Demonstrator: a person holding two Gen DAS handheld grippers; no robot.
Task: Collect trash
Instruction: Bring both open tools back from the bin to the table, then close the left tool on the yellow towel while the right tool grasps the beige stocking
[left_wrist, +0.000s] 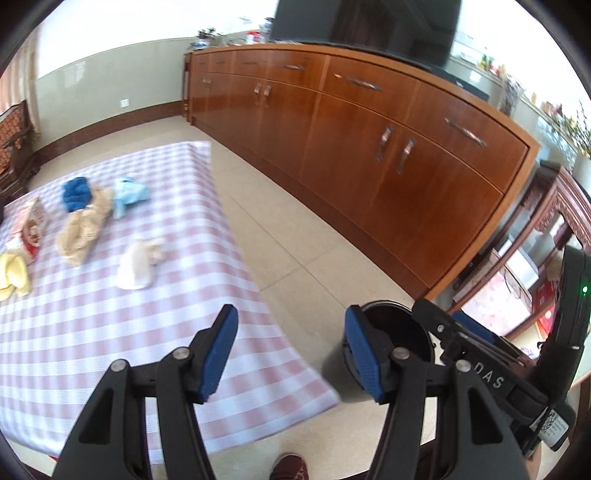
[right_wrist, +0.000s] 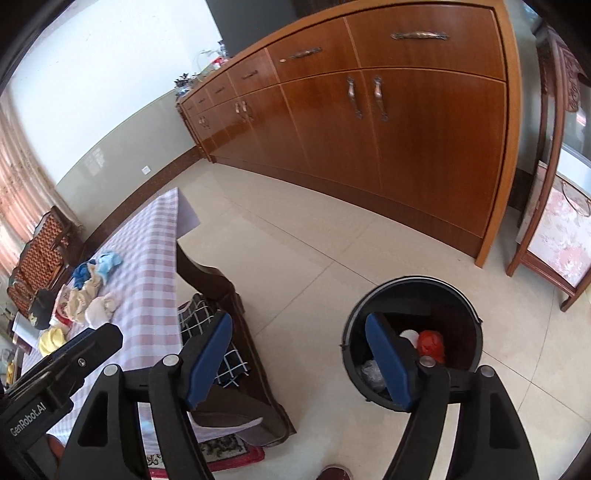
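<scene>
Right hand-held gripper (right_wrist: 299, 354) empty beside bin (right_wrist: 461, 295); trash (right_wrist: 430, 345) perhaps plastic.

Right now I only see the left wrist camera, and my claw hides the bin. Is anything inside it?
Observer: Yes. The right wrist view looks into the black bin, and a red crumpled piece lies in it.
Operator: Only that?
Observer: No, a white round thing sits right beside the red one.
Operator: Is my other hand carrying anything?
Observer: No, the right claw is open and empty.
</scene>
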